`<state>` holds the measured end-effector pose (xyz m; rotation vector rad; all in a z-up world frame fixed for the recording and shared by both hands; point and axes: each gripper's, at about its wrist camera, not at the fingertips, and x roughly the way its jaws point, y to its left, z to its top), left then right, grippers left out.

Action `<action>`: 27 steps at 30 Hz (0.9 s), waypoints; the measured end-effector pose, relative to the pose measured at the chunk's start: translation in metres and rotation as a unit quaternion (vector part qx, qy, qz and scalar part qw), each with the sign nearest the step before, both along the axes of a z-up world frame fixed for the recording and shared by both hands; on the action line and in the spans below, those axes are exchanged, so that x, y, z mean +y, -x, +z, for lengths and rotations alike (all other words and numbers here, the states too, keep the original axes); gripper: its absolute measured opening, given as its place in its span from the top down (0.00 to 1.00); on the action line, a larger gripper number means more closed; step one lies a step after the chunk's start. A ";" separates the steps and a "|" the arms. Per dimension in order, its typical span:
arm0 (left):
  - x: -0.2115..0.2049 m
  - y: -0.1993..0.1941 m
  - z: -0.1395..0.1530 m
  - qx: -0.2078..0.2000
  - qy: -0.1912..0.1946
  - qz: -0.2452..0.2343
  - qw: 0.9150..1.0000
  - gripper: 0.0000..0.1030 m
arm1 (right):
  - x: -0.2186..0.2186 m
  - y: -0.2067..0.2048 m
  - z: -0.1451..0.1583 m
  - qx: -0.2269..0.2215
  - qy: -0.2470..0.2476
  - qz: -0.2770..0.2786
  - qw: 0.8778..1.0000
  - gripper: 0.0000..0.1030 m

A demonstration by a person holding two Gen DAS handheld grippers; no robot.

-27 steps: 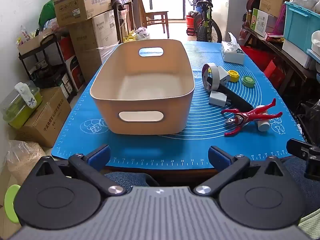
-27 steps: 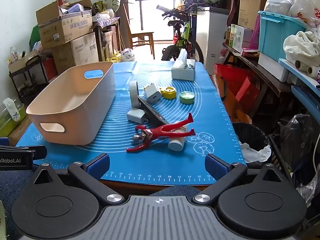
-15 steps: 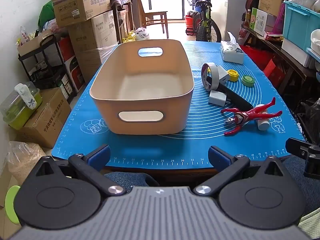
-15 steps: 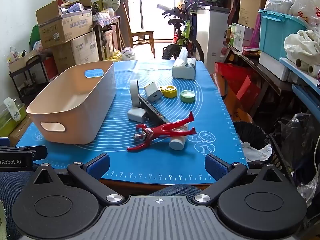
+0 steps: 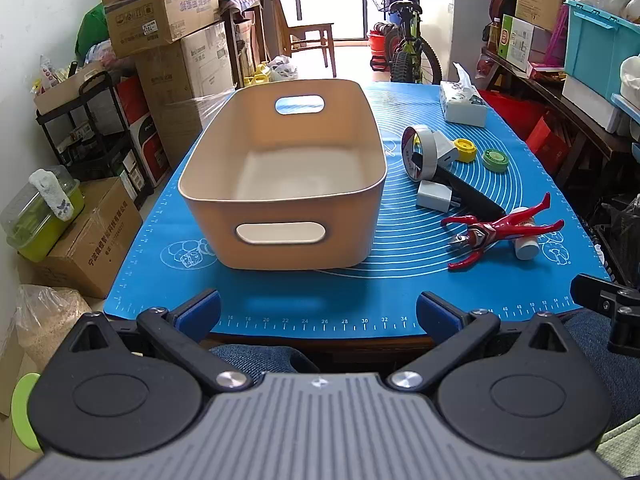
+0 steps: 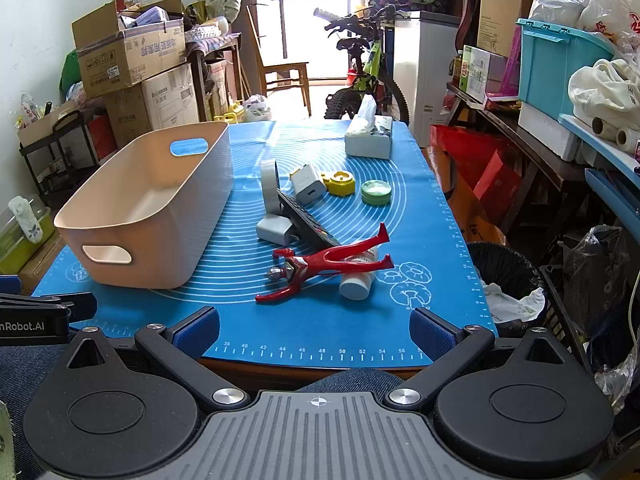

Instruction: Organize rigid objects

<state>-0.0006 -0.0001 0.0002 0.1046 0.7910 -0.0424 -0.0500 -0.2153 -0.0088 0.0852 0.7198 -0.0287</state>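
An empty beige bin [image 5: 280,184] [image 6: 152,216] stands on the blue mat [image 5: 304,292] [image 6: 320,320]. To its right lie a red figure [image 5: 500,230] [image 6: 324,264], a white bottle [image 5: 526,242] [image 6: 358,280], a black remote [image 5: 468,194] [image 6: 308,224], a tape roll [image 5: 420,152] [image 6: 269,184], two white chargers [image 5: 434,200] [image 6: 307,186], a yellow cap [image 5: 465,149] [image 6: 340,182] and a green lid [image 5: 495,159] [image 6: 376,191]. My left gripper [image 5: 318,310] is open and empty before the bin. My right gripper [image 6: 314,328] is open and empty near the mat's front edge, before the figure.
A tissue box [image 5: 464,106] [image 6: 369,136] stands at the far end of the mat. Cardboard boxes [image 5: 160,12] and a shelf rack are at the left. A bicycle [image 6: 368,76], a bin with a bag [image 6: 504,280] and loaded shelves [image 6: 560,68] are at the right.
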 end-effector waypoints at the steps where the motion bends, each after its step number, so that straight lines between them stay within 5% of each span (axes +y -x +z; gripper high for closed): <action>1: 0.000 0.000 0.000 0.000 0.000 0.000 1.000 0.01 | 0.001 0.000 0.000 0.000 0.000 0.000 1.000 0.03; 27: 0.000 0.000 0.000 -0.001 -0.002 0.000 1.000 0.01 | -0.001 -0.001 -0.003 0.002 -0.002 0.001 1.000 0.03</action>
